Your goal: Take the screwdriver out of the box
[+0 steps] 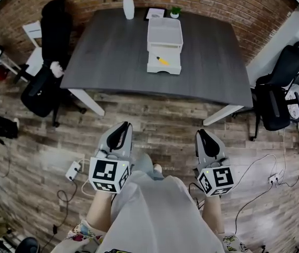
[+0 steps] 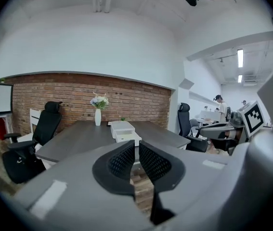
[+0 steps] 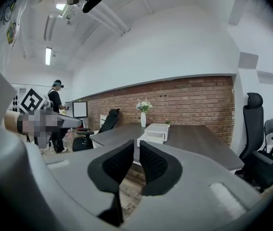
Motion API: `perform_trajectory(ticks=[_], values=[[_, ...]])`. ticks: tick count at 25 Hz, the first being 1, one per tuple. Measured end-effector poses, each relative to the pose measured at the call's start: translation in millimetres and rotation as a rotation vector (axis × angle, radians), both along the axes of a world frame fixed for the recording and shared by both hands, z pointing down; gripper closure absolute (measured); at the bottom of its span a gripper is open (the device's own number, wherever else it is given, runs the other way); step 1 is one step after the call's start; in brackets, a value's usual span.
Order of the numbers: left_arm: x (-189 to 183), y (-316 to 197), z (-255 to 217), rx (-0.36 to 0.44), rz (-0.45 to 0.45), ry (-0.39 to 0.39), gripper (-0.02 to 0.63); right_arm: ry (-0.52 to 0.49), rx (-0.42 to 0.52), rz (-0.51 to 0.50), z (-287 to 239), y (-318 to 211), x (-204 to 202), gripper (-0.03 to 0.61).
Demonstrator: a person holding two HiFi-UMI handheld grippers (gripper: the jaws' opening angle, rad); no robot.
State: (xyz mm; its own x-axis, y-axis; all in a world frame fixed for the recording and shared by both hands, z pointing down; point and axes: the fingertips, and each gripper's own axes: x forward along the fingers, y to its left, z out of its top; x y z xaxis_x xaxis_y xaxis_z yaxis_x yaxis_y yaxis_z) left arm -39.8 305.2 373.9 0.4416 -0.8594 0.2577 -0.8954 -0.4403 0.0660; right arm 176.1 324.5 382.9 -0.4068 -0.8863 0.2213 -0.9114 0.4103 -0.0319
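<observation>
no legible words, numbers or brands, only black-and-white square code patterns on the cubes (image 1: 108,174) of the left gripper (image 1: 123,126) and right gripper (image 1: 202,133)

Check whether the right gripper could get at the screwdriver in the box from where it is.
Probably not yet. The right gripper hangs over the floor, well short of the table. The screwdriver lies uncovered in the open drawer of the box, so nothing should block it once the person steps closer.
</observation>
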Motion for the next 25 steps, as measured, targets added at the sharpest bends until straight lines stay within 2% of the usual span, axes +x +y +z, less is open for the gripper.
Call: perform_trajectory(ticks=[3,11,17,25], values=[[-1.6,1.2,-3.3,0.009,-0.001,0.006,0.555,-0.029,0.002,-0.007,-2.6,0.8,0.1,0.509],[-7.2,-34.1,-0.6,-0.006,0.017,0.027,0.509,-0.084,-0.036,-0.022,2.5,-28.3,-9.4,0.477],[-22.3,-94.7,-0.8,-0.004,0.052,0.025,0.489,-0.092,-0.037,0.025,2.6,-84.8,-20.1,0.449],[-33.8,-191.2,-8.9,0.017,0.115,0.025,0.467,-0.087,-0.014,0.061,-8.0,-173.6,-39.3,0.445]])
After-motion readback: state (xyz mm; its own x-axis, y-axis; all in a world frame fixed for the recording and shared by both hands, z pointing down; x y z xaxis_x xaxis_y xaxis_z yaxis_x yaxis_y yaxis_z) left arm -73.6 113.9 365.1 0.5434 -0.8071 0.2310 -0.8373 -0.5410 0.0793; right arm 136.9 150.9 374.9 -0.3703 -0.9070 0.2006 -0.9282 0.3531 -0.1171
